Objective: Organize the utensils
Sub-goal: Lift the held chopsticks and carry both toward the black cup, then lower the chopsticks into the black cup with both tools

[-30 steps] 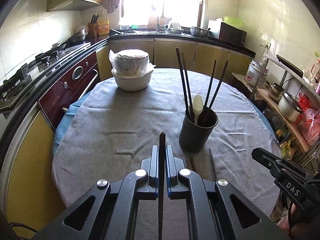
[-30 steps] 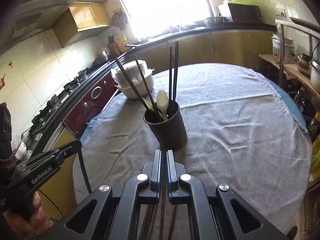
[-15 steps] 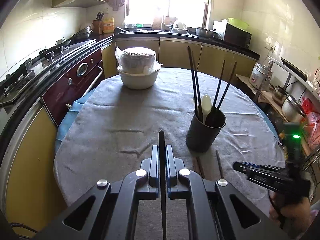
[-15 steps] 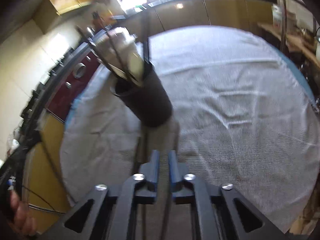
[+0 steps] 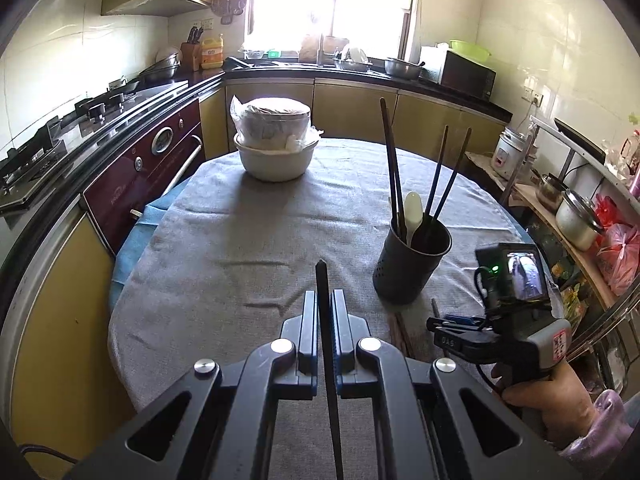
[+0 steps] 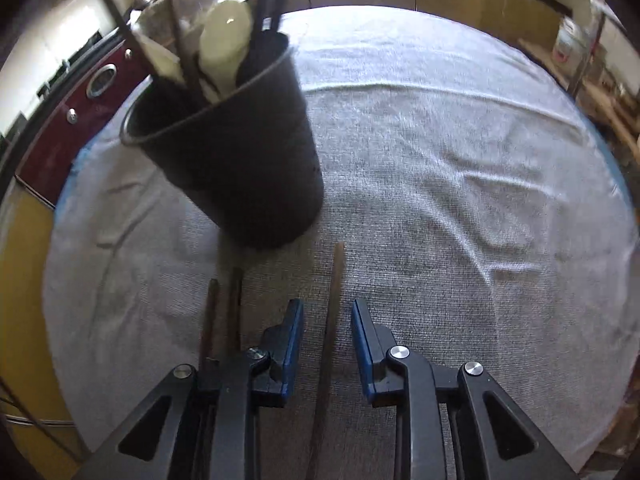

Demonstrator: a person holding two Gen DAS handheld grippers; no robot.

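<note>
Over on the left, the left gripper (image 5: pixel 324 300) is pinched tight on a dark chopstick (image 5: pixel 325 320) that pokes forward over the grey tablecloth (image 5: pixel 224 232), the white bowl (image 5: pixel 275 162) sitting at the far side of the table. Middle of the table, the dark utensil cup (image 5: pixel 412 264) stands upright, holding chopsticks and a white spoon (image 5: pixel 413 210). On the right, the right gripper (image 6: pixel 327 322) hangs low with its fingers spread around a loose brown chopstick (image 6: pixel 333 304) lying on the cloth just in front of the cup, two more chopsticks (image 6: pixel 224 312) beside it.

The left gripper (image 5: pixel 324 312) sits at lower centre, fingers pinched together. The right gripper (image 6: pixel 327 320), also lower centre, has its fingers spread apart, low down.
</note>
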